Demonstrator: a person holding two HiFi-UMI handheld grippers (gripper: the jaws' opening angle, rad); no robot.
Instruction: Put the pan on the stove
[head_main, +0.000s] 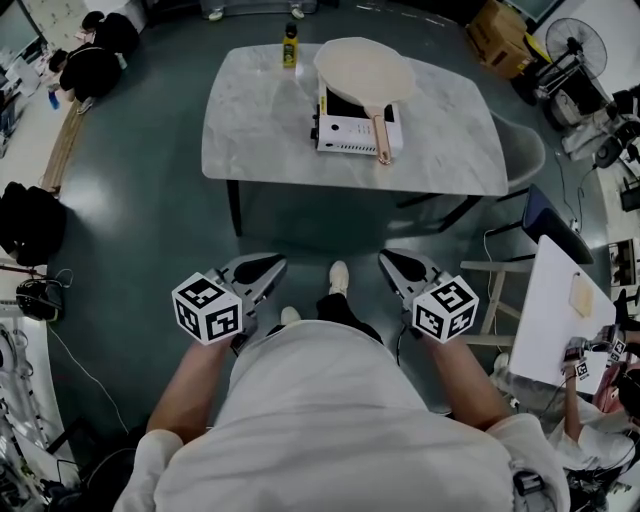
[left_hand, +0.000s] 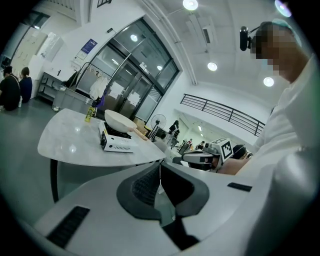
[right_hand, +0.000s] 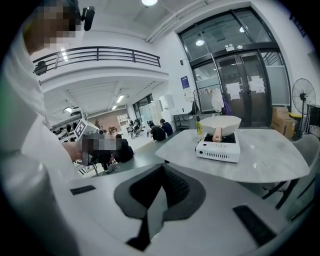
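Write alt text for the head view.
A pan sits on a stove on a marble table, a yellow bottle beside it. Nearer, the person holds the left gripper and right gripper low, away from the table, jaws shut and empty.

Bright ceiling lights (left_hand: 212, 66), fisheye-warped edges

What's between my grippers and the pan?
From the left gripper and right gripper: dark floor, bare tabletop, then the stove under the pan, in the head view.

One pan (head_main: 364, 68), one stove (head_main: 352, 136), one bottle (head_main: 289, 47)
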